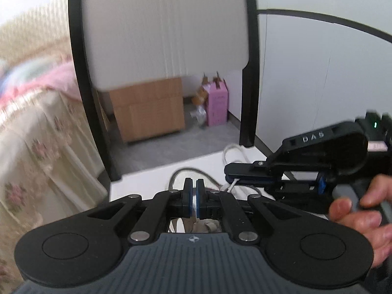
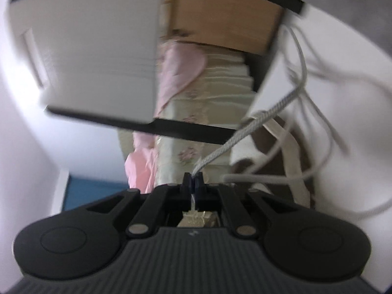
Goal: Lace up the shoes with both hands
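Observation:
In the left wrist view my left gripper (image 1: 193,188) sits low in the middle, shut on a white shoelace (image 1: 194,205) that shows as a strip between its pads. A grey loop of lace (image 1: 182,171) curves over the white table just beyond it. My right gripper (image 1: 226,172) comes in from the right, held by a person's hand (image 1: 362,208), jaws together on a lace. In the rolled, blurred right wrist view the right gripper (image 2: 194,180) is shut on a taut grey braided lace (image 2: 245,132) running up to the right. A brown shoe (image 2: 264,144) with a white strap lies behind it.
A white table (image 1: 147,186) carries the laces. Beyond stand a black frame (image 1: 80,78) with a white panel, a brown wooden cabinet (image 1: 149,107) and a pink box (image 1: 216,105) on the grey floor. A bed with a floral cover (image 1: 36,147) fills the left.

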### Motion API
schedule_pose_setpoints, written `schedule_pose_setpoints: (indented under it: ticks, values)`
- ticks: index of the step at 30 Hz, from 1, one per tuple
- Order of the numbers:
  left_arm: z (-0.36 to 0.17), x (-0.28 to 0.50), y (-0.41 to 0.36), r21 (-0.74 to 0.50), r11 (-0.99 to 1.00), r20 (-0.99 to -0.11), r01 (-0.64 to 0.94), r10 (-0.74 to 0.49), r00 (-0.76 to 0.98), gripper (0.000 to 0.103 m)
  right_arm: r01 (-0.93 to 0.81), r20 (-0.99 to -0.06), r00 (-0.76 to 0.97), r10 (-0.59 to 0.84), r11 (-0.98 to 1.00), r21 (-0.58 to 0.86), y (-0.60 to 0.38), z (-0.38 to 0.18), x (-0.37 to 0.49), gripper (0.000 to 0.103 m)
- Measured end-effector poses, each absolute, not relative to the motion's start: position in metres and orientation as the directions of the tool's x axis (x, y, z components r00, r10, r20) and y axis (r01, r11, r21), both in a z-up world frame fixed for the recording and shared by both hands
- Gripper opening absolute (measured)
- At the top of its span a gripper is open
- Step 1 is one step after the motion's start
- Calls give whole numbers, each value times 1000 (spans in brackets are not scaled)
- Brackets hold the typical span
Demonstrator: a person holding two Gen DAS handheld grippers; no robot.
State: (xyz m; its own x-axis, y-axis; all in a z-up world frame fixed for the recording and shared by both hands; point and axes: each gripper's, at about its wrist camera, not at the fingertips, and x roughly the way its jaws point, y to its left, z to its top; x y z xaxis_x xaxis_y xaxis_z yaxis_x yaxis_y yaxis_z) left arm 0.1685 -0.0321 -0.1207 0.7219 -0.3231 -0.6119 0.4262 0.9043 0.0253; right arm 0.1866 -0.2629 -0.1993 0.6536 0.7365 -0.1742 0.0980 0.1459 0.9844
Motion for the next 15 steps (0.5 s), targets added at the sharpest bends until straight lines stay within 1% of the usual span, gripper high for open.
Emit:
schedule_pose_setpoints:
  ticks: [3, 8, 9, 15]
  values:
    - [-124, 188, -26, -53, 891, -643, 452, -377, 667, 3, 159, -189, 668, 720, 111, 981, -254, -212, 188, 4]
    - [-130, 208, -16, -132, 849, -683, 512, -452, 573, 3, 237, -229, 682, 694, 86, 968, -251, -224, 189, 3]
    - [-132, 213, -14, -146, 839, -690, 524, -466, 554, 3, 229, -232, 685, 690, 98, 968, -251, -223, 190, 3]
    - [-148, 234, -15, -137, 781, -732, 609, -494, 469, 3, 229, -303, 720, 625, 199, 953, -267, -221, 188, 3]
